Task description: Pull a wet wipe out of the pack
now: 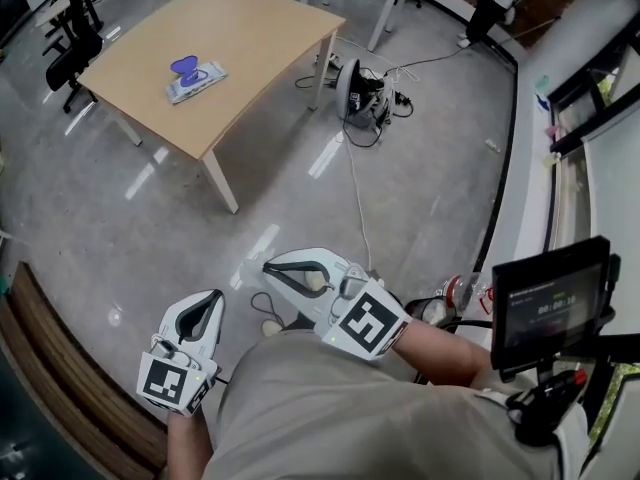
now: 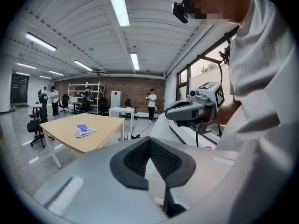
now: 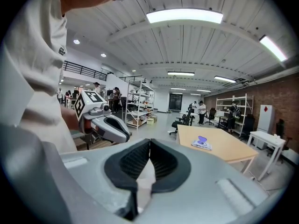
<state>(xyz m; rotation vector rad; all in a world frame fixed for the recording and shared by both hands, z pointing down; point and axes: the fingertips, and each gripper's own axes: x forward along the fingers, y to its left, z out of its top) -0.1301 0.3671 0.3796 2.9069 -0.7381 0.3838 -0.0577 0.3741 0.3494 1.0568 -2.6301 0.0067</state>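
Note:
The wet wipe pack [image 1: 195,80], white with a purple lid flap standing up, lies on the wooden table [image 1: 250,38] far ahead of me. It also shows small in the left gripper view as the pack [image 2: 85,131], and in the right gripper view as the pack [image 3: 202,143]. Both grippers hang close to my body, well away from the table. My left gripper [image 1: 213,298] is shut, tips touching, nothing held. My right gripper [image 1: 272,266] is shut and empty too. Each gripper view shows its own gripper [image 2: 149,140], [image 3: 149,142] with the tips met.
Grey floor lies between me and the table. A dark device with tangled cables [image 1: 362,93] sits on the floor by the table's right leg. Black office chairs [image 1: 72,56] stand at the left. A screen on a mount [image 1: 550,298] is at my right. People stand far off.

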